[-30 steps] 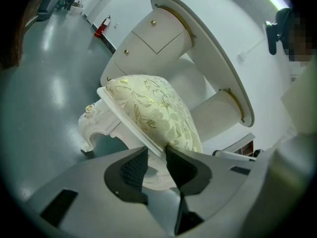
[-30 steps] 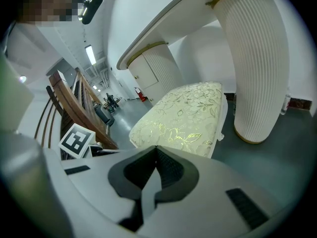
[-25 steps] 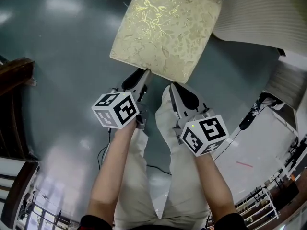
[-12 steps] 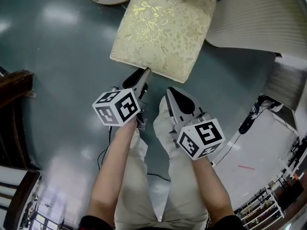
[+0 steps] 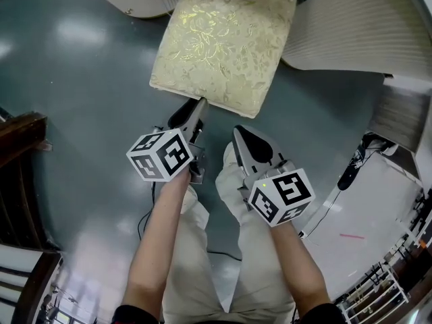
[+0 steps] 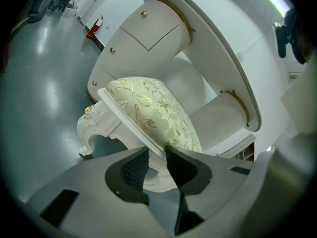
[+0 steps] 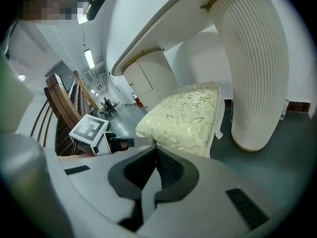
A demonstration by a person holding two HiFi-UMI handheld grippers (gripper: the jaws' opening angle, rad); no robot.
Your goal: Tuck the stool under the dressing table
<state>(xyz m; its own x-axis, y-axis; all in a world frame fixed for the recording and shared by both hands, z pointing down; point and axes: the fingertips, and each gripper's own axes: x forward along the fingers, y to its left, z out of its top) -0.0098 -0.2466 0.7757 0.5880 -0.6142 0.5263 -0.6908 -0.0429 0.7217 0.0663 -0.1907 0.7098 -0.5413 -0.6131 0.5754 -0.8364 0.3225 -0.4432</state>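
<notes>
The stool (image 5: 219,42) has a cream cushion with a gold flower pattern and a white carved frame (image 6: 96,123). It stands on the grey floor, partly between the dressing table's two ribbed white pedestals (image 5: 351,32). My left gripper (image 5: 197,108) is at the stool's near edge; in the left gripper view its jaws (image 6: 154,157) are shut on the seat's rim. My right gripper (image 5: 237,132) is shut on nothing, just short of the same edge, with the cushion (image 7: 183,115) right ahead of its tips (image 7: 155,155). The curved tabletop (image 6: 223,58) hangs over the stool.
Dark wooden chairs (image 5: 20,133) stand at the left. A black cable and plug (image 5: 351,167) lie on the floor at the right beside a white sheet (image 5: 378,214). The person's legs in light trousers (image 5: 196,262) are below the grippers. A ribbed pedestal (image 7: 252,68) is close on the right.
The stool has slid a little away from me, further between the pedestals, with the left gripper following on its edge. The right gripper now sits slightly back from the seat.
</notes>
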